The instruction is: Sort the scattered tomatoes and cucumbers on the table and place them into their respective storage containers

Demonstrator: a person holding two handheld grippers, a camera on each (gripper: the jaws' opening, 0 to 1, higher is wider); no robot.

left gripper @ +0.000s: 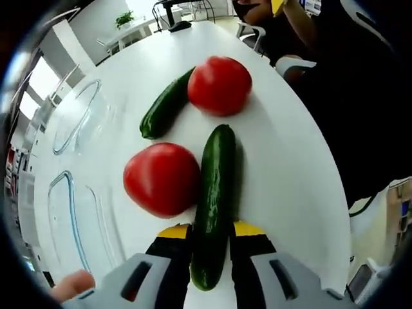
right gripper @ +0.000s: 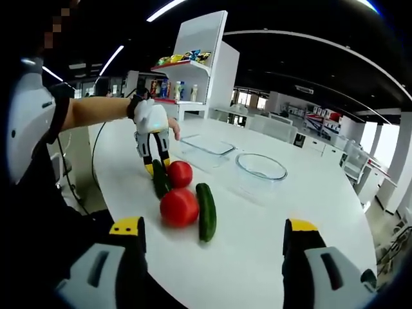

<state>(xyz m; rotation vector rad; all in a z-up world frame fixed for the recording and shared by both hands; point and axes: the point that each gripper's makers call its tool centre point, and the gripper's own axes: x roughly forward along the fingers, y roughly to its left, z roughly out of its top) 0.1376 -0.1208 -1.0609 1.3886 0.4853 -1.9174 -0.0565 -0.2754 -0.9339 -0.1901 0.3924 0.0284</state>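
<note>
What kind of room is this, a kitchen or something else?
Probably an open office or showroom, not a kitchen: a long white table, a white display shelf stocked with packaged goods, and rows of desks and chairs behind.

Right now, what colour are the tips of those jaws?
Yellow over black, best seen in the right gripper view on the right gripper; the left gripper matches.

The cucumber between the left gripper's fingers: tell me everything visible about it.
The cucumber is dark green, glossy and slightly bumpy, long with rounded ends. It lies flat on the white table, its near end between the yellow-tipped fingers of the left gripper, which look closed against it. Its left flank touches a red tomato. In the right gripper view it is the cucumber under the gripper, beside the far tomato.
</note>
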